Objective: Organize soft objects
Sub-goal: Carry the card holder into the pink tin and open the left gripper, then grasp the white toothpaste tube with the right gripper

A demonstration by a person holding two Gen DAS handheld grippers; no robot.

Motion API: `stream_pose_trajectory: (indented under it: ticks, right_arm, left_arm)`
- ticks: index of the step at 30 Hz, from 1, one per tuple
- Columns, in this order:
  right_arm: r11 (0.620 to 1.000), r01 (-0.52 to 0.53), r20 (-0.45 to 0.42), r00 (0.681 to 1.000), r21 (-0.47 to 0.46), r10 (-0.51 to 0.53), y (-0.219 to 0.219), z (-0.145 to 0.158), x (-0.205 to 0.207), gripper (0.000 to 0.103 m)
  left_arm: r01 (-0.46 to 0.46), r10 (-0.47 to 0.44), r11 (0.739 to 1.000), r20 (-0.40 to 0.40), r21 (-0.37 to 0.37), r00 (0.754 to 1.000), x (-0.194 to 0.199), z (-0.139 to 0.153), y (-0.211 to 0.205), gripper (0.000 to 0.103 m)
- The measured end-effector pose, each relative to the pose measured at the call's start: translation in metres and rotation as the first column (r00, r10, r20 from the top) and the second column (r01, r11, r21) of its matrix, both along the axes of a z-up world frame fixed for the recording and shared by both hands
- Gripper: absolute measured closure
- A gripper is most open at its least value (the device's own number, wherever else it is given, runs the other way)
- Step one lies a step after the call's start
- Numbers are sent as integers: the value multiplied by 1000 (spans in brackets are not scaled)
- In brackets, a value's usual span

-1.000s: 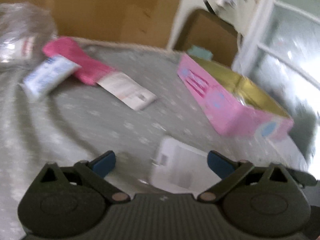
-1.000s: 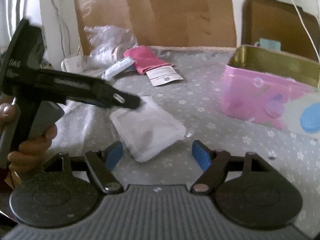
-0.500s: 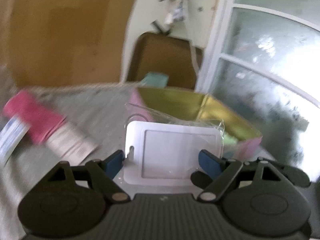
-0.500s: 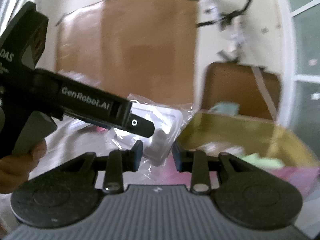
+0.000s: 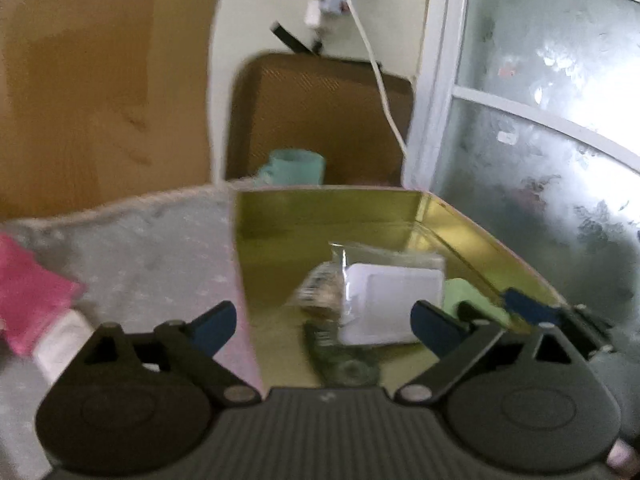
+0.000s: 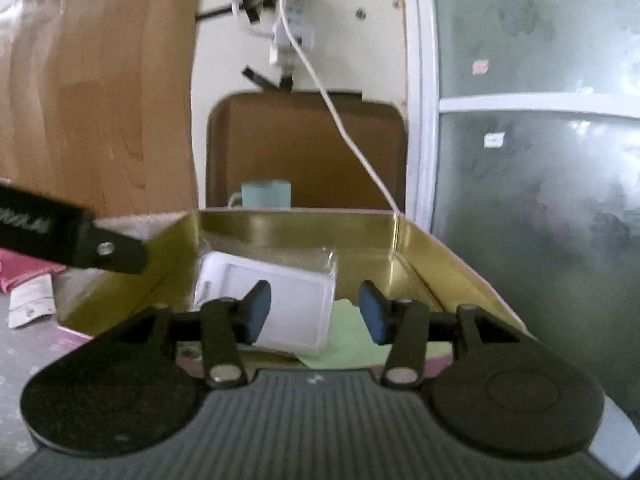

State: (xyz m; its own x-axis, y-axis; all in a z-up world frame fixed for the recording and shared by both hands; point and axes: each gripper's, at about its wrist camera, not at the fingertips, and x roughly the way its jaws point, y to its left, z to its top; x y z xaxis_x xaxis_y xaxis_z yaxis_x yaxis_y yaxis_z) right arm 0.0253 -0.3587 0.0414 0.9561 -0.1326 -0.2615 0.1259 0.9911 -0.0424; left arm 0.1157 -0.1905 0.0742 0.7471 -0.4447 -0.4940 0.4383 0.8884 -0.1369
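Observation:
A white soft pack in clear wrap [image 5: 390,304] [image 6: 288,304] lies tilted inside the pink box with the gold lining [image 5: 320,216] [image 6: 288,224], on a green soft item [image 6: 348,340] [image 5: 468,300]. My right gripper [image 6: 314,314] is open just above the box's near edge, the pack loose in front of its left finger. My left gripper [image 5: 324,322] is open over the box's left wall. The left gripper's finger [image 6: 100,250] reaches in from the left in the right wrist view.
A pink cloth [image 5: 28,296] [image 6: 20,270] and a white label packet [image 5: 60,344] [image 6: 32,300] lie on the grey dotted tablecloth [image 5: 152,248] left of the box. A teal mug [image 6: 266,194], a brown chair back and a white cable stand behind. A frosted window is at the right.
My right gripper carried the white pack from the table to over the box, then opened; the pack now lies inside. Both grippers moved right, toward the box.

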Motion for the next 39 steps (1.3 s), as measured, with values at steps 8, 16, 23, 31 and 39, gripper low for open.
stream_pose_trajectory:
  ticks: [8, 16, 23, 31, 39]
  right_arm:
    - [983, -179, 108, 979, 41, 174, 60, 6, -37, 49]
    - [875, -483, -28, 875, 30, 484, 161, -1, -22, 45]
    - [800, -551, -149, 793, 239, 591, 236, 2, 52, 45]
    - [759, -463, -278, 736, 458, 617, 299, -20, 127, 45]
    - [695, -361, -321, 692, 622, 647, 322, -43, 154, 45]
  left_arm:
    - [-129, 128, 992, 61, 6, 990, -48, -17, 93, 5]
    - [-464, 462, 880, 41, 96, 886, -58, -59, 225, 5]
    - [-613, 618, 783, 23, -107, 786, -76, -63, 295, 3]
    - [-611, 622, 778, 37, -145, 782, -80, -62, 299, 2]
    - [-643, 649, 737, -46, -209, 759, -75, -68, 317, 2]
